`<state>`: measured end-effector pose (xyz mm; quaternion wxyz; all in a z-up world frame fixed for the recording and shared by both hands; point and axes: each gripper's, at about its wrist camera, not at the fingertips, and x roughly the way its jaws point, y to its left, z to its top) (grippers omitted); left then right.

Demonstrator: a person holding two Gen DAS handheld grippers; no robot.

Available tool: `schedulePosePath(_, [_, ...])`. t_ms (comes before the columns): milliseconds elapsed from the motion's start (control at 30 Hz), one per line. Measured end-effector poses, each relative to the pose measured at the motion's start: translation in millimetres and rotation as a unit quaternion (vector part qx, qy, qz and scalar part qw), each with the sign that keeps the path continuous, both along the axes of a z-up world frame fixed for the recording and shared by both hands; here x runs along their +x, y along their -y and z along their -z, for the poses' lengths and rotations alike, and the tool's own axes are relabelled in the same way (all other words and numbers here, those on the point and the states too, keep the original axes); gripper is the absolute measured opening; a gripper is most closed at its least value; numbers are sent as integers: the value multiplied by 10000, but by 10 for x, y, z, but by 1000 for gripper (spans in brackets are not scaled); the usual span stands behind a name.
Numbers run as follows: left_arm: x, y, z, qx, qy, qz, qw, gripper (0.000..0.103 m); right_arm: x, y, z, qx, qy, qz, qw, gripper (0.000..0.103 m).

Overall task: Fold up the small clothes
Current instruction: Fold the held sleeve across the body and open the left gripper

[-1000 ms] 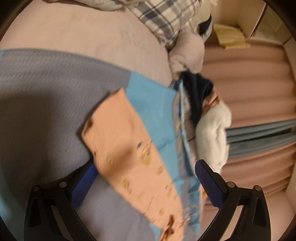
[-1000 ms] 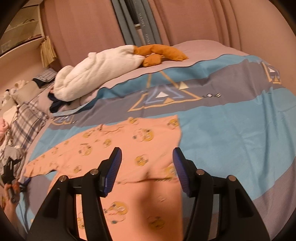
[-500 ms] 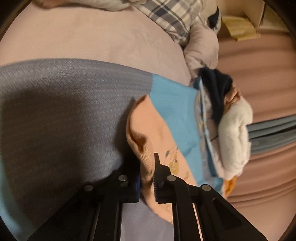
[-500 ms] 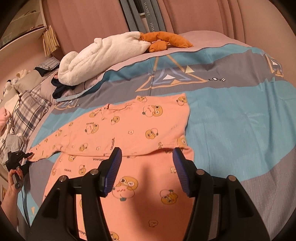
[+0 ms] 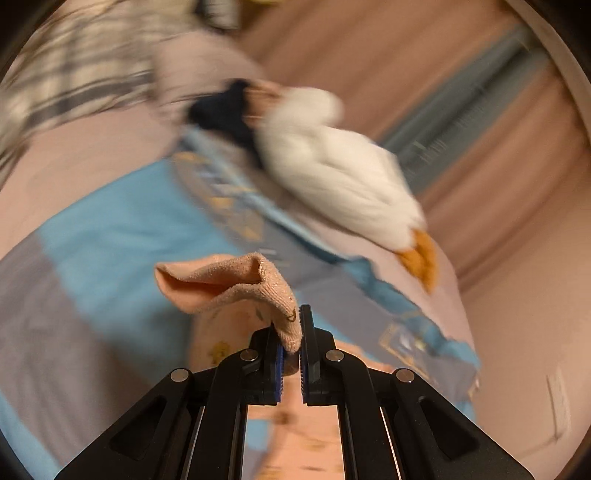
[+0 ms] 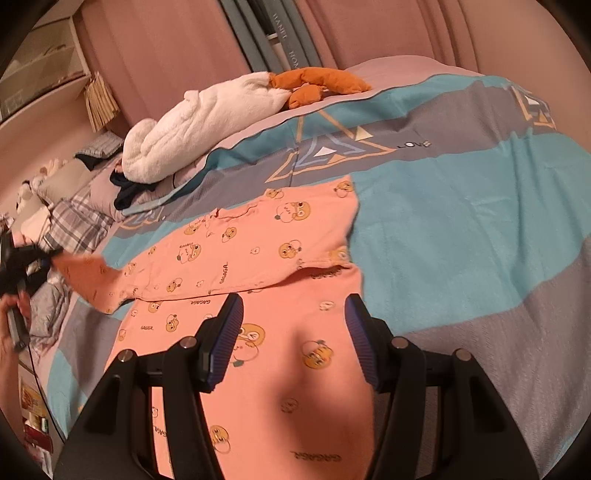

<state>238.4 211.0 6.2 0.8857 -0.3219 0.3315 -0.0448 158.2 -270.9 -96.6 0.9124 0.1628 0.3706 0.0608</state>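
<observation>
A small peach pyjama top [image 6: 258, 243] with yellow cartoon faces lies spread on the bed, overlapping matching peach trousers [image 6: 280, 398] nearer me. My left gripper [image 5: 290, 332] is shut on the cuff of the top's sleeve [image 5: 236, 284] and holds it lifted off the bed. In the right wrist view the left gripper [image 6: 44, 258] shows at the far left with the sleeve [image 6: 92, 273] stretched from it. My right gripper [image 6: 291, 339] is open and empty, hovering above the trousers.
The bed has a blue and grey striped cover [image 6: 461, 229]. A white plush towel [image 6: 195, 125] with an orange toy [image 6: 317, 83], a dark garment [image 6: 125, 188] and plaid pillows [image 6: 77, 225] lie along the far side. Pink curtains [image 6: 388, 29] hang behind.
My left gripper closed on the sleeve cuff and has lifted it, swinging towards the garment's body. My right gripper has stayed open over the trousers.
</observation>
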Motion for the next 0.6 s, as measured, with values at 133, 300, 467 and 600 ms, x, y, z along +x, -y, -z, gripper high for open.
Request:
schedulePosePath(133, [239, 930, -193, 229, 76, 836, 9962, 3, -115, 184, -5, 211, 93, 194, 9995, 58])
schedulePosePath(300, [384, 2024, -11, 665, -133, 1679, 9835, 3, -254, 390, -2, 412, 153, 372, 9983, 58])
schedulePosePath(467, [477, 2982, 695, 1373, -911, 2357, 9578, 26, -357, 594, 41, 503, 105, 558, 9971, 60])
schedulePosePath(600, [430, 3314, 1125, 1387, -1486, 2795, 9384, 86, -435, 721, 87, 578, 23, 647, 9962, 62])
